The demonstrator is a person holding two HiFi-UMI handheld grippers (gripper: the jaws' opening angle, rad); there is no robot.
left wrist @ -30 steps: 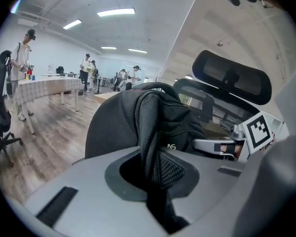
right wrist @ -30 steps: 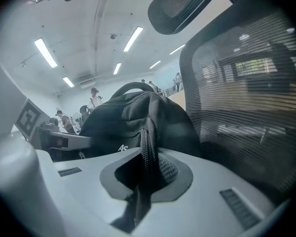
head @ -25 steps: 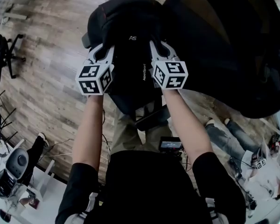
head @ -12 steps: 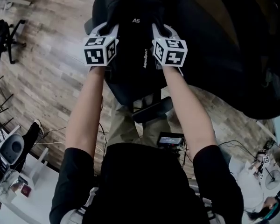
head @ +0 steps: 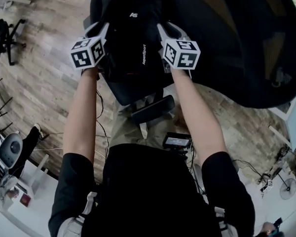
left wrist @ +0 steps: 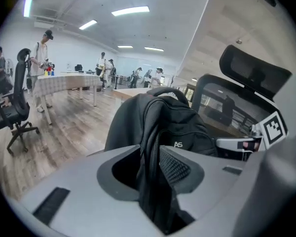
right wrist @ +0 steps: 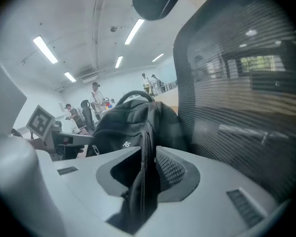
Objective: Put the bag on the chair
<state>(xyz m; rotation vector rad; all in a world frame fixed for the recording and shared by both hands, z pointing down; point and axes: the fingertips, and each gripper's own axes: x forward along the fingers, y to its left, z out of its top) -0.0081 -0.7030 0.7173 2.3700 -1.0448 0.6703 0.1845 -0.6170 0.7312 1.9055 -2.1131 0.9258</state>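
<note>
Black bag (head: 133,33) looks set on the chair (head: 237,48), left gripper (left wrist: 150,154) clamped on its fabric, right gripper (right wrist: 148,154) just opened with fabric between; next, probably release and withdraw.

1. A wooden plank floor (head: 44,83) fills the open room.
2. A black office chair on castors (head: 2,38) stands alone at the upper left of the head view.
3. A white desk (head: 10,206) at the lower left carries a rounded grey object (head: 12,149) and small clutter.
4. Thin cables (head: 102,127) trail over the floor.
5. A small white fan (head: 288,188) sits at the lower right.
6. Far back, people (left wrist: 42,58) stand by a table with a checked cloth (left wrist: 69,80).
7. Long ceiling lights (left wrist: 130,10) glow overhead.
</note>
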